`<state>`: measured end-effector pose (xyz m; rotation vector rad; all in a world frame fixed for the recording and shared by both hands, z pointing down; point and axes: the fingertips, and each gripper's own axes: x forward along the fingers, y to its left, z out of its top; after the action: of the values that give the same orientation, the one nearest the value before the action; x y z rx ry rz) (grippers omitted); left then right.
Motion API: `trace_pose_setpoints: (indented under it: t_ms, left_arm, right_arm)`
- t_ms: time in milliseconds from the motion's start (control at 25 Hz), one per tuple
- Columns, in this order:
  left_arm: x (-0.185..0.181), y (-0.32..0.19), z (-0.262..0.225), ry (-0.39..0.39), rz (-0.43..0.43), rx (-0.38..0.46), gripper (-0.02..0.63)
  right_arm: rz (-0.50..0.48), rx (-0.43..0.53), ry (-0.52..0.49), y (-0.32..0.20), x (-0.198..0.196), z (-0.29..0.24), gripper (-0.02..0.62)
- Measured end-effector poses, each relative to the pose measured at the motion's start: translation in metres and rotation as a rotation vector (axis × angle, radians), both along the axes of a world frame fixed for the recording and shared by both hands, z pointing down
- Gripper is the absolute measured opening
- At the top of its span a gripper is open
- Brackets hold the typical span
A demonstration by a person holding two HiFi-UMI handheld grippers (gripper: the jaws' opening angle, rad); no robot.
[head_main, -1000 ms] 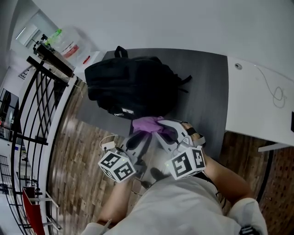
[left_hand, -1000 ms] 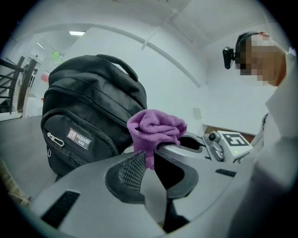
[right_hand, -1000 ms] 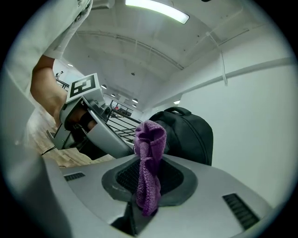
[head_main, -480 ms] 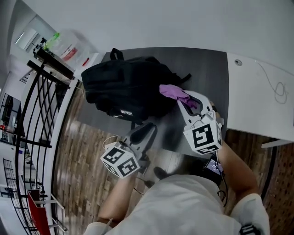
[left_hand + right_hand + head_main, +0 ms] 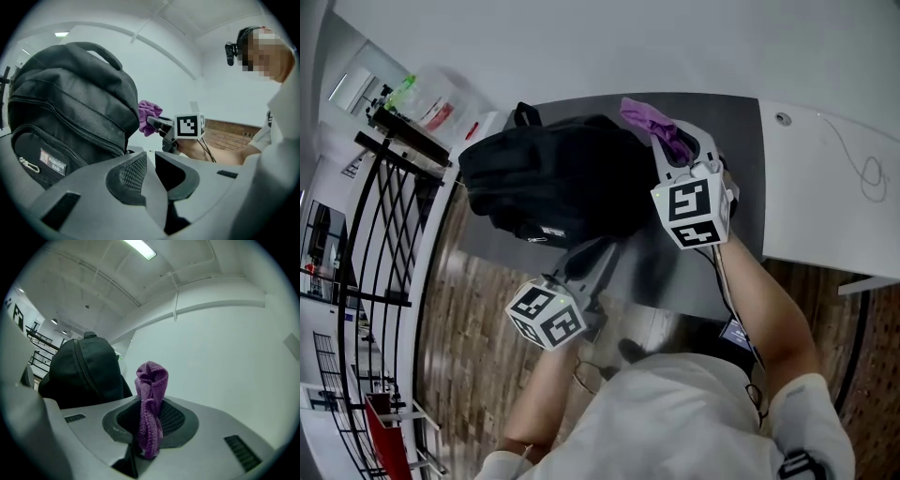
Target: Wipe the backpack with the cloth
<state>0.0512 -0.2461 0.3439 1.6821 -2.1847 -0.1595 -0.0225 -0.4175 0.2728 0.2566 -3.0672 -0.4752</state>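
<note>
Now: purple cloth held beside backpack

The right hand-held gripper (image 5: 673, 142) is clamped on a purple cloth (image 5: 645, 116), just beside the black backpack (image 5: 548, 183) on the dark tabletop (image 5: 733, 192). The left hand-held gripper (image 5: 598, 261), jaws together and empty, sits near the backpack's front.

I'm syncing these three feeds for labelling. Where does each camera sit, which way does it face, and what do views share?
Head view: on the person's head, steeply down at the black backpack on the grey table; left gripper, right gripper and forearms show.
Left gripper view: on that gripper, facing the backpack's front; its shut, empty jaws and the person's torso show.
Right gripper view: facing the wall; its jaws clamp the purple cloth.
All three share backpack and cloth.
</note>
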Motion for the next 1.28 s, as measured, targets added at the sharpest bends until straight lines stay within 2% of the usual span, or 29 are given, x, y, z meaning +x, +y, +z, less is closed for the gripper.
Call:
trace_pose_setpoints:
  t_ms: [200, 360, 560, 920, 1280]
  left_arm:
    - [-0.004, 0.003, 0.002, 0.004, -0.016, -0.008, 0.057]
    - [-0.008, 0.010, 0.007, 0.019, -0.034, -0.017, 0.057]
    - [-0.009, 0.013, 0.014, 0.033, -0.027, -0.022, 0.057]
    - [-0.002, 0.015, 0.018, 0.038, -0.010, -0.029, 0.057]
    - [-0.003, 0.025, 0.021, 0.046, -0.033, -0.031, 0.057]
  right_arm:
    - [-0.113, 0.064, 0.044, 0.048, -0.014, 0.024, 0.078]
    - [-0.134, 0.121, 0.035, 0.068, -0.008, 0.036, 0.078]
    - [-0.155, 0.114, 0.056, 0.086, -0.001, 0.056, 0.078]
    - [-0.284, 0.127, 0.126, 0.129, -0.003, 0.084, 0.078]
    - [-0.405, 0.222, 0.188, 0.142, 0.001, 0.091, 0.078]
